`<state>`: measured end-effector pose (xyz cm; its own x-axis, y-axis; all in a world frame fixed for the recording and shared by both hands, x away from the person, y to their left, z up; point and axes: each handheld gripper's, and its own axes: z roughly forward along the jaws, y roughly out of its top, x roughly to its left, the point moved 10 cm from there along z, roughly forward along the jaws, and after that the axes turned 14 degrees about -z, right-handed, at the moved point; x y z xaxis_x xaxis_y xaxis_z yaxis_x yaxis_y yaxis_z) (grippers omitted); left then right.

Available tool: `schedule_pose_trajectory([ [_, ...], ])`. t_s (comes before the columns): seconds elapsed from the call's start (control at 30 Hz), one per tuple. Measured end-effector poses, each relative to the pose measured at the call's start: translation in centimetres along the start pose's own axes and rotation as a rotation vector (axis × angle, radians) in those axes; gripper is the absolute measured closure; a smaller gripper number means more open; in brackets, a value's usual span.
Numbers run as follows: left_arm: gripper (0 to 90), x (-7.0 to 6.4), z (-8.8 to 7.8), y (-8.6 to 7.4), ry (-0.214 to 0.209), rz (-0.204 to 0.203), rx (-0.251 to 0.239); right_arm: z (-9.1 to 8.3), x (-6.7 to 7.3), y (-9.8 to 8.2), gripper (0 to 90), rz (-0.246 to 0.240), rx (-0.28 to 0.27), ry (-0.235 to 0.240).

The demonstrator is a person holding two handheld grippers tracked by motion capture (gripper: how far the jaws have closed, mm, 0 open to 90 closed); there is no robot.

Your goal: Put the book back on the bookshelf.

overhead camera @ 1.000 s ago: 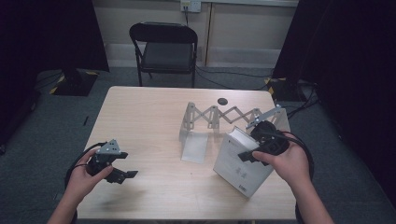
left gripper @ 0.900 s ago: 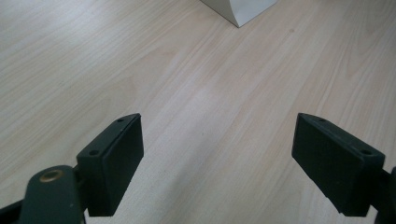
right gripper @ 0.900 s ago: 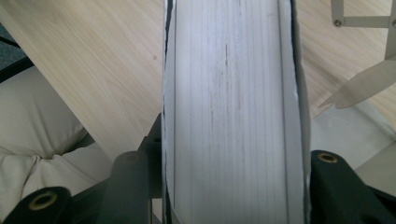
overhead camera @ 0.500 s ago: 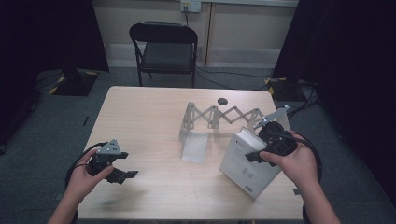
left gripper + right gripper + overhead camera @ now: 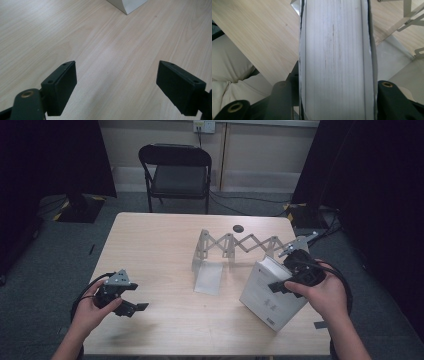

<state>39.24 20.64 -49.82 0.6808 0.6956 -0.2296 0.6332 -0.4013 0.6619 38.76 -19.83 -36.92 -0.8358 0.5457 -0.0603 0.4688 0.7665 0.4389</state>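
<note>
High view: my right hand-held gripper (image 5: pixel 286 286) clamps book (image 5: pixel 265 292), tilted, near expanding rack (image 5: pixel 240 246).
Risk: book pivots out; left hand-held gripper (image 5: pixel 131 306) apart, idle.

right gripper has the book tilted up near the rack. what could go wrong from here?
1. The right gripper clamps the white book at its top edge while a lower corner rests on the table; the book could pivot or slip in the grip.
2. The expandable metal rack stands close behind; swinging the book could knock or shift it.
3. The left gripper is open and far off, so it probably cannot steady either.
</note>
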Motion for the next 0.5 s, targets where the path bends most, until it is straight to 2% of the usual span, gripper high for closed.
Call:
schedule_pose_trajectory([
  [0.5, 16.6, 0.0, 0.2, 0.0, -0.002, 0.003, 0.002, -0.8, -0.6, -1.4, 52.6, 0.025, 0.011, -0.011],
])
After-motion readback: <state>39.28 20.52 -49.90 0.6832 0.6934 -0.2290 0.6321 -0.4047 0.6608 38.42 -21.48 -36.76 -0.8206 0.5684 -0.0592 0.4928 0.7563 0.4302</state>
